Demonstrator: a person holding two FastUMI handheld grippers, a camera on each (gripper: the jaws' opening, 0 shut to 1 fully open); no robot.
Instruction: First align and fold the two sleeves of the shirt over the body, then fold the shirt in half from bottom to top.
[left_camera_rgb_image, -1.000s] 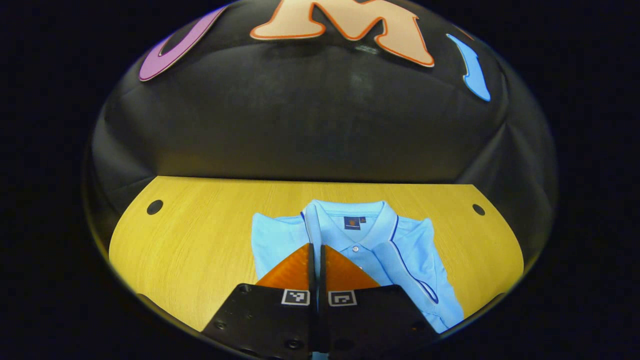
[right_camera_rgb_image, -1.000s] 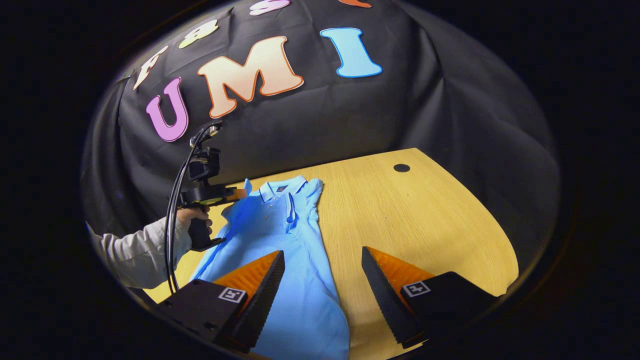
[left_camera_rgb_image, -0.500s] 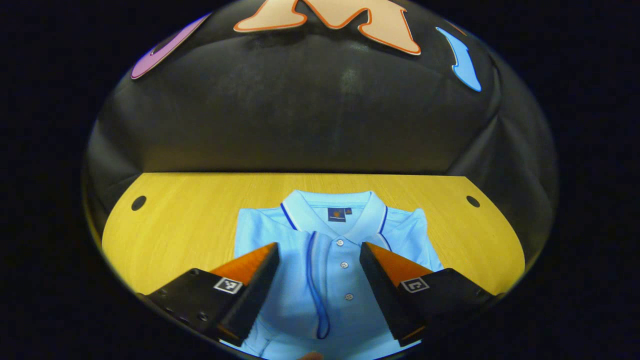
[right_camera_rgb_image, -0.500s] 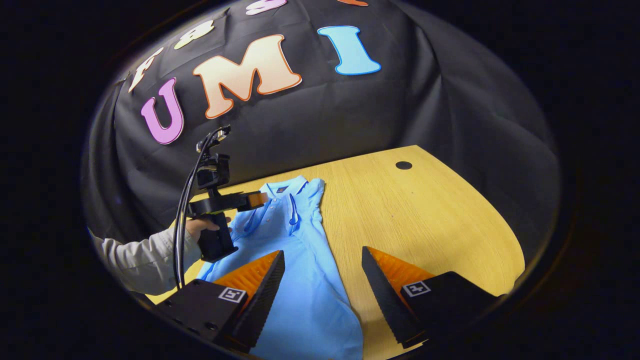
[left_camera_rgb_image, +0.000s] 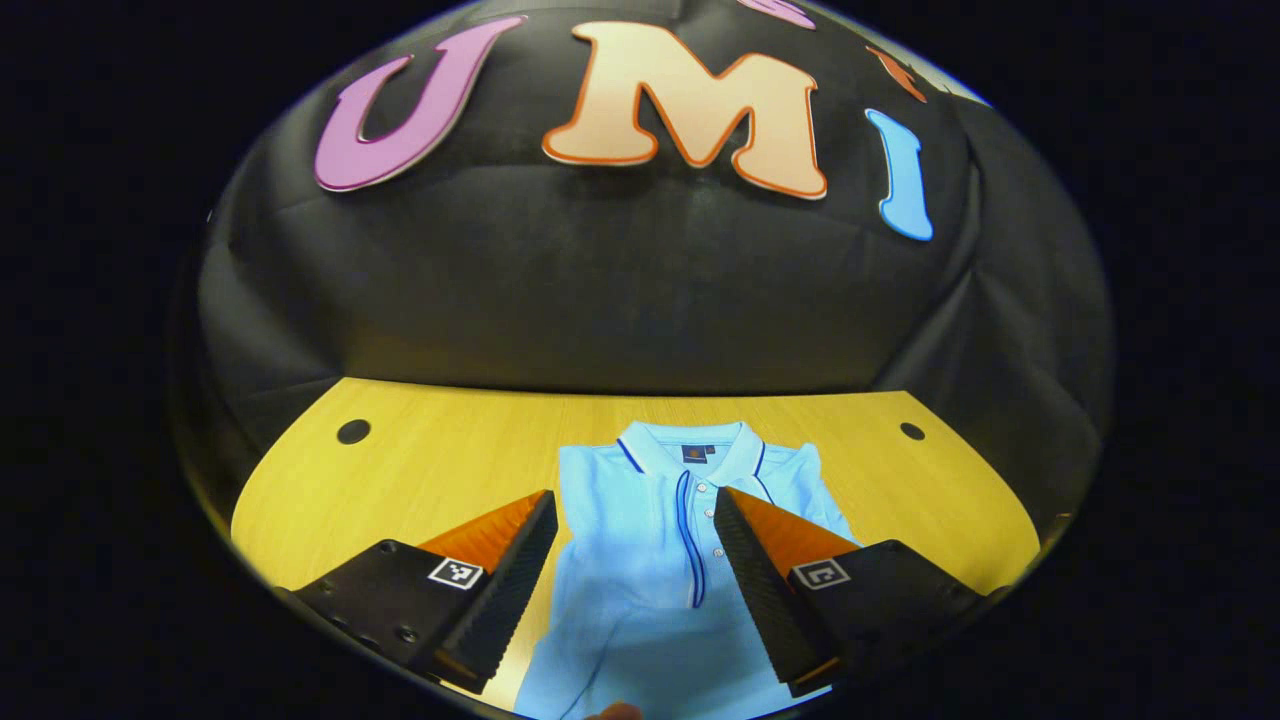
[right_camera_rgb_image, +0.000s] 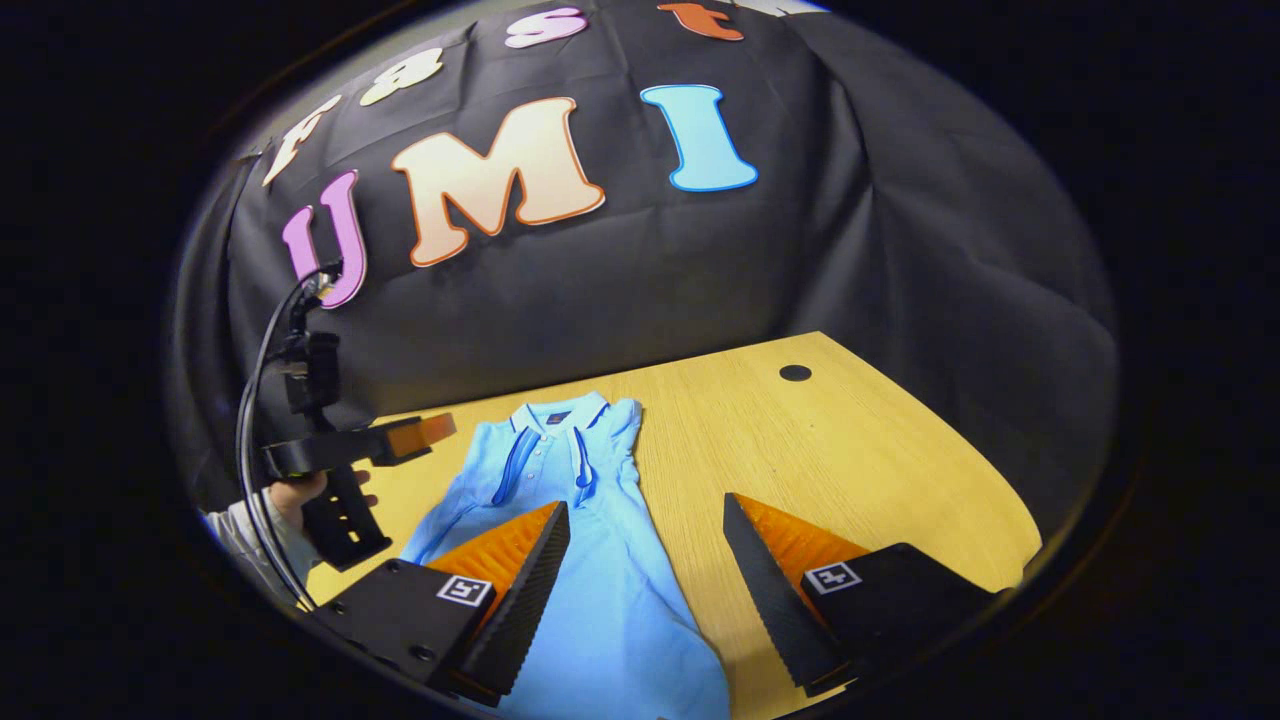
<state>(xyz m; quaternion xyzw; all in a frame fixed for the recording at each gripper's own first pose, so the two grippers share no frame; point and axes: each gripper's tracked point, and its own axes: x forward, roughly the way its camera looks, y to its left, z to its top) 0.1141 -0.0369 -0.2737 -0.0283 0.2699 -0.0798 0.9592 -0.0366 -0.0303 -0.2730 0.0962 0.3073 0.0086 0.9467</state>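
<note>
The light blue shirt (left_camera_rgb_image: 650, 540) lies flat at lower centre of the left gripper view on the yellow table (left_camera_rgb_image: 420, 470), both sleeves folded over its body. The left tongs (left_camera_rgb_image: 636, 560) hover above it, wide and empty. The right tongs (right_camera_rgb_image: 646, 580) also gape wide, holding nothing.

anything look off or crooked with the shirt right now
Nothing looks damaged. The light blue polo shirt lies flat on the wooden table with both sleeves folded over the body, collar toward the wall. In the right gripper view it lies at a slant, possibly from the camera angle. Both grippers are open and hold nothing.
</note>
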